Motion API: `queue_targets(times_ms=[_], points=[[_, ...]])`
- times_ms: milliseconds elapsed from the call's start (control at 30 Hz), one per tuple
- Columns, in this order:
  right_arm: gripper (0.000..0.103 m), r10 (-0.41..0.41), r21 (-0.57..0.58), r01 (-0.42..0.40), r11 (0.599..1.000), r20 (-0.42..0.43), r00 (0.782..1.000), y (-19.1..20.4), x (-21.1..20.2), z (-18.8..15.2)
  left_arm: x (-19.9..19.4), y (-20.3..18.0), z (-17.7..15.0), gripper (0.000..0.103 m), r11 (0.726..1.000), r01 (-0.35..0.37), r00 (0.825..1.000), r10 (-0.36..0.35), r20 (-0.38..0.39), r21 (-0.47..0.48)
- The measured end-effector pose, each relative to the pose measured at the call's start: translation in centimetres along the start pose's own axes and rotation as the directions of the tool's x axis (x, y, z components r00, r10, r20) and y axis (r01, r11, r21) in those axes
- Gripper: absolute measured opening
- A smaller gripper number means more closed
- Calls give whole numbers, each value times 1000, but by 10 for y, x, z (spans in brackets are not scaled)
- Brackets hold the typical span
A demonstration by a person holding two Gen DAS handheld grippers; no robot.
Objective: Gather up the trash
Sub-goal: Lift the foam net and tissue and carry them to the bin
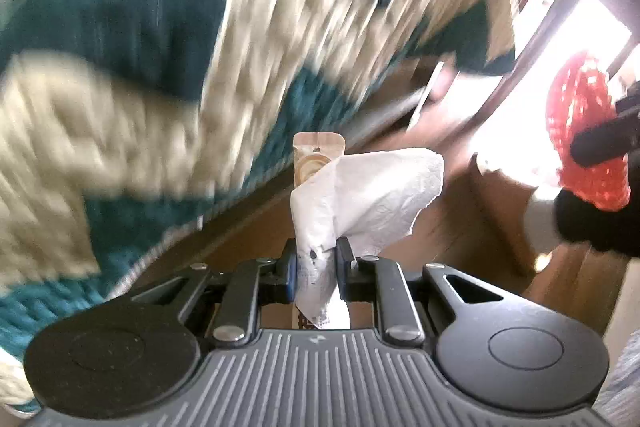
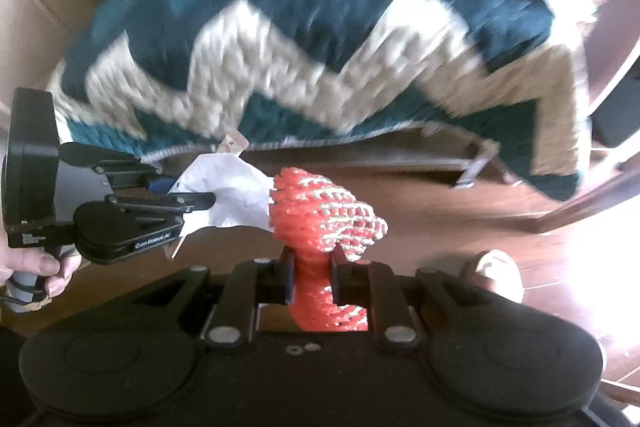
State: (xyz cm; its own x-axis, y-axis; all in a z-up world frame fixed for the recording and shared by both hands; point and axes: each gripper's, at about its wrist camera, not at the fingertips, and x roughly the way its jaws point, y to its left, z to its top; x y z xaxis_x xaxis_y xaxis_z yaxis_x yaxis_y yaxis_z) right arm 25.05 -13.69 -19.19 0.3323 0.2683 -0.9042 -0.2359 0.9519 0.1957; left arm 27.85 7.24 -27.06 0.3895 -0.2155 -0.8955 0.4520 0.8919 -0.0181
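Note:
My left gripper (image 1: 316, 251) is shut on a crumpled white tissue (image 1: 372, 195) together with a beige snack wrapper (image 1: 316, 157) that sticks up behind it. In the right wrist view that same left gripper (image 2: 188, 203) hangs at the left, with the tissue (image 2: 236, 187) bulging out of it. My right gripper (image 2: 314, 259) is shut on a piece of red foam netting (image 2: 324, 211), which stands up between the fingers. The red netting (image 1: 584, 131) also shows at the right edge of the left wrist view. Both grippers hang above a wooden floor (image 2: 460, 211).
A teal and cream zigzag rug (image 2: 320, 67) lies on the floor ahead, blurred. A person's hand (image 2: 32, 263) holds the left gripper's handle. Wooden chair legs (image 1: 560, 27) stand at the upper right. A cardboard box (image 2: 40, 7) stands at the upper left, a shoe tip (image 2: 496, 267) lower right.

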Motion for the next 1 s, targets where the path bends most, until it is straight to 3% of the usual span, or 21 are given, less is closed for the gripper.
queue_targets(times_ms=[200, 433, 667, 1000], points=[[15, -21, 16, 19, 1000, 143, 989, -17, -101, 2, -93, -55, 54, 18, 1000, -28, 995, 27, 92, 6], [15, -55, -19, 64, 998, 313, 948, -41, -218, -14, -196, -125, 101, 18, 999, -39, 976, 37, 212, 5], [15, -126, 1, 144, 990, 495, 860, -78, -327, -37, -272, -197, 154, 18, 1000, -11, 949, 7, 316, 11], [15, -258, 100, 251, 963, 617, 743, -148, -440, -36, -355, -312, 257, 18, 993, 55, 878, -97, 470, 101]])
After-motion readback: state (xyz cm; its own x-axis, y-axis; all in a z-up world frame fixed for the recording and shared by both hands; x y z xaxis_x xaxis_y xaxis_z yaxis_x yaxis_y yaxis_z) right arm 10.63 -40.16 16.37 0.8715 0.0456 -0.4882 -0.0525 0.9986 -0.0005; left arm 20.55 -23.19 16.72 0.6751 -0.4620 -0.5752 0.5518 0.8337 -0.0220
